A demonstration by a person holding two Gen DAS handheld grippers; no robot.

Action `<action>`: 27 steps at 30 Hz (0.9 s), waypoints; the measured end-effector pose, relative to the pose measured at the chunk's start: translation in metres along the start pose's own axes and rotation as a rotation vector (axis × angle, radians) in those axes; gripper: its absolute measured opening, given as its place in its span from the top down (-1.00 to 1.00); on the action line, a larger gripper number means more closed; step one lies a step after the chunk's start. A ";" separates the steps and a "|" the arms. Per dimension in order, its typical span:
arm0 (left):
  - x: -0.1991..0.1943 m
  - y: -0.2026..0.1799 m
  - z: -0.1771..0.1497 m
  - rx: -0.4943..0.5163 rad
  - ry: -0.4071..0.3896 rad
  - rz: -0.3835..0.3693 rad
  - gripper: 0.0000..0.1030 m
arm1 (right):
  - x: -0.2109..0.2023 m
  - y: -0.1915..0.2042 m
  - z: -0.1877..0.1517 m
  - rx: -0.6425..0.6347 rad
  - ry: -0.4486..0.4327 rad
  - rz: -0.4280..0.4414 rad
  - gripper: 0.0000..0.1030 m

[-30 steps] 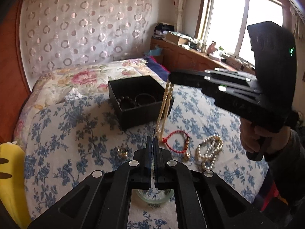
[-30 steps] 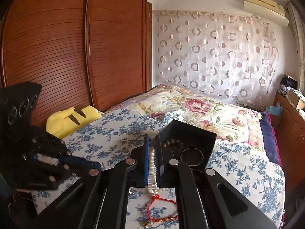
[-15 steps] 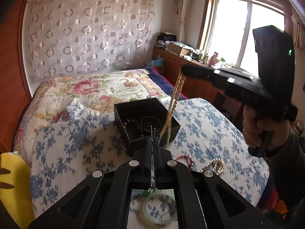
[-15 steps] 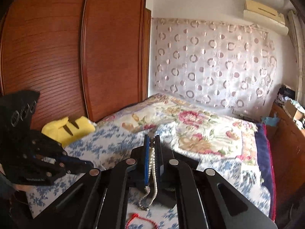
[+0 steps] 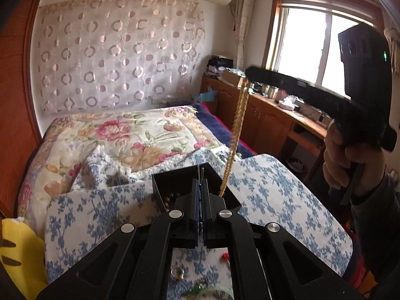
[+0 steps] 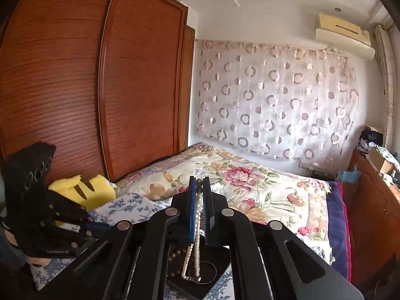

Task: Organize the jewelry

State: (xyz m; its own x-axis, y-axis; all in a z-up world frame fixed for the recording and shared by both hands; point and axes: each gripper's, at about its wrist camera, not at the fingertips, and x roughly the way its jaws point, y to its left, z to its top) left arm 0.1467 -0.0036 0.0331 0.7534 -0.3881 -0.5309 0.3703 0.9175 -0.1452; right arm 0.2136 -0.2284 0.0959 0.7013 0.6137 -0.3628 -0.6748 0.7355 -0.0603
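While the right gripper (image 6: 199, 187) clamps the pearl necklace (image 5: 237, 130) above the black box (image 5: 162, 187), beads lie inside; the left gripper (image 5: 200, 182), closed, holds nothing visible, with pieces remaining on the bedspread (image 5: 275, 187).

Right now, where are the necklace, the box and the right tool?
necklace (image 5: 238, 122), left wrist view, middle of the hanging strand.
box (image 5: 175, 178), left wrist view, inner far wall.
right tool (image 6: 199, 190), right wrist view, between the fingertips clamping the necklace.
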 end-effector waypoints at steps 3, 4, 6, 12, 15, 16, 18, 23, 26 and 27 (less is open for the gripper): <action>0.014 0.002 0.003 0.002 0.010 0.021 0.98 | 0.015 -0.005 -0.016 0.013 0.051 0.002 0.88; 0.018 0.003 0.002 0.001 0.015 0.022 0.98 | 0.024 -0.008 -0.028 0.028 0.090 0.013 0.88; 0.031 0.006 0.002 -0.003 0.034 0.023 0.98 | 0.039 -0.009 -0.047 0.050 0.147 0.016 0.88; 0.062 0.008 0.001 -0.003 0.072 0.041 0.98 | 0.070 0.000 -0.091 0.062 0.282 0.007 0.80; 0.075 0.006 0.001 0.002 0.089 0.043 0.98 | 0.075 0.001 -0.105 0.077 0.317 0.009 0.31; 0.078 0.005 0.001 0.003 0.091 0.041 0.98 | 0.074 0.000 -0.109 0.081 0.322 0.009 0.31; 0.084 0.004 0.002 0.001 0.099 0.037 0.98 | 0.071 -0.003 -0.114 0.086 0.322 0.005 0.31; 0.097 0.000 0.002 0.004 0.117 0.035 0.98 | 0.061 -0.006 -0.130 0.089 0.329 -0.012 0.31; 0.104 0.000 0.002 0.001 0.136 0.039 0.98 | 0.053 -0.008 -0.139 0.100 0.331 -0.023 0.31; 0.105 0.001 0.001 -0.002 0.140 0.046 0.91 | 0.050 -0.007 -0.142 0.102 0.332 -0.026 0.31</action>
State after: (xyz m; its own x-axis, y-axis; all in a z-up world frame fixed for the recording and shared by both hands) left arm 0.2271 -0.0435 -0.0217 0.6862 -0.3295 -0.6485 0.3355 0.9344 -0.1198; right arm 0.2211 -0.2439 -0.0543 0.5936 0.4793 -0.6465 -0.6192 0.7851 0.0135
